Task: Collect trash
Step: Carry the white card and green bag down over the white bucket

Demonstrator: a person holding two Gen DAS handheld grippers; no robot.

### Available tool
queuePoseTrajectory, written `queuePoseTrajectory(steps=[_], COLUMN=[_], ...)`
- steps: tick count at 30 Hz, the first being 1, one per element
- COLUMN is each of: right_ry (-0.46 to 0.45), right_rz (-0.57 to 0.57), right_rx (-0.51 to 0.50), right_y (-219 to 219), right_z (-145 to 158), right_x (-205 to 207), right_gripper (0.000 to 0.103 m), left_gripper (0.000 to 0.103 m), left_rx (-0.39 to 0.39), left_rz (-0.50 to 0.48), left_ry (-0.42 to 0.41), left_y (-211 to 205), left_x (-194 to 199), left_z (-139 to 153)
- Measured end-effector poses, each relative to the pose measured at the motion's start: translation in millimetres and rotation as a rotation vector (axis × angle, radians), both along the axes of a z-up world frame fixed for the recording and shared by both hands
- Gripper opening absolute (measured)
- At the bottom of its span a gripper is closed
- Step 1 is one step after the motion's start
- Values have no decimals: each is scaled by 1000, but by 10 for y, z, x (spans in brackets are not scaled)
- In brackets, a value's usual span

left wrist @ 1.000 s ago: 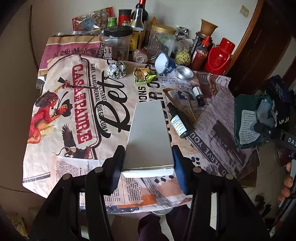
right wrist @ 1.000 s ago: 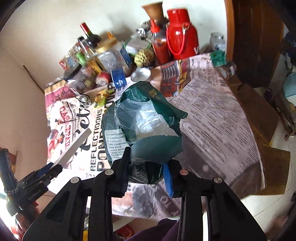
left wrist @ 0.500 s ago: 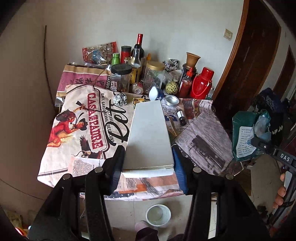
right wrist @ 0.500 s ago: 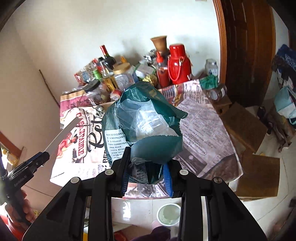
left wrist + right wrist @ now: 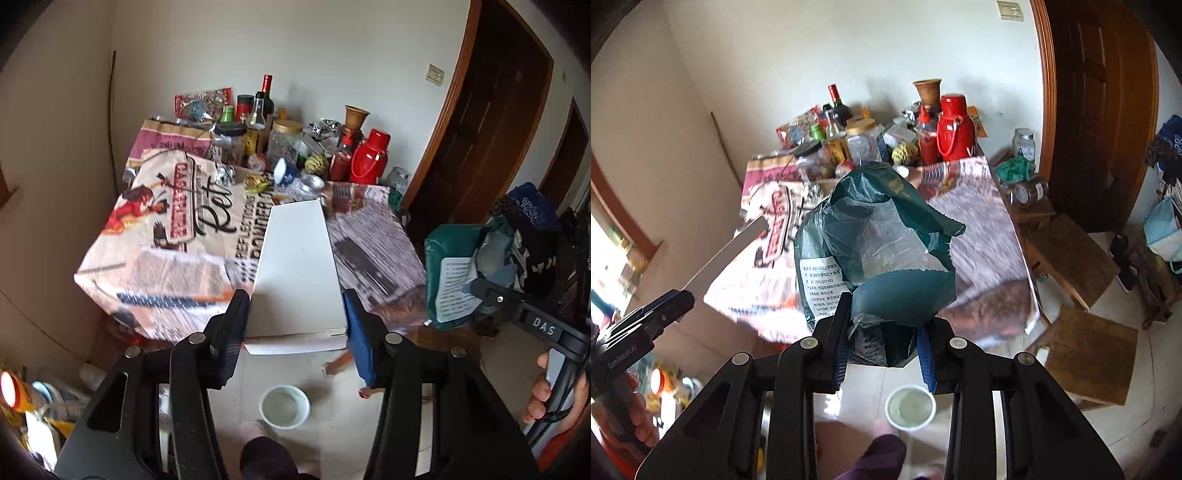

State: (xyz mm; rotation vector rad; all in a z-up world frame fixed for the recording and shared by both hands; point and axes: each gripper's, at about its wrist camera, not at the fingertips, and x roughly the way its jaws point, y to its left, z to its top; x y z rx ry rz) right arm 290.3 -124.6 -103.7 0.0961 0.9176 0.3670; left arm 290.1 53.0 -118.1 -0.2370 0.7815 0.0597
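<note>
My left gripper (image 5: 295, 334) is shut on a flat white box (image 5: 297, 273), held level in the air off the table's near edge. The box also shows in the right wrist view (image 5: 726, 254), at the left. My right gripper (image 5: 882, 352) is shut on a crumpled dark green bag (image 5: 875, 240) with a white label; the bag also shows at the right of the left wrist view (image 5: 456, 275). Both grippers are back from the newspaper-covered table (image 5: 177, 236), above the floor.
Bottles, jars, a red thermos (image 5: 369, 158) and a foil ball (image 5: 225, 175) crowd the table's far side. A white cup (image 5: 283, 405) stands on the tiled floor below me. Wooden stools (image 5: 1093, 362) and a dark door (image 5: 1100, 110) are to the right.
Both grippers have pulled back and up from the table with their loads. The table now looks smaller and farther, and the floor with the white cup has come into view.
</note>
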Motion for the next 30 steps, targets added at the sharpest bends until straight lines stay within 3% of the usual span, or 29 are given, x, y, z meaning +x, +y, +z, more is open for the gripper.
queuePoseTrajectory(steps=[8,15,23,30], right_ry=[90,210,343,456], right_rz=[40,58,71,45], right_rx=[-30,-49,-109,-149], right_y=[-109,-37,190,257], right_z=[-411,-1063,-2172,-3381], right_x=[-252,-279,-260,-139], right_gripper=[29,29,29,29], left_gripper=[50,50,50,50], left_rx=[-19,-42,-50,-77], left_rz=[-9,-38,-95,-84], left_ry=[92,237,379,497], left_y=[-389,-440,-329,-129], left_x=[-409,-422,-204,-32], left_z=[-323,-940,-2011,-3276])
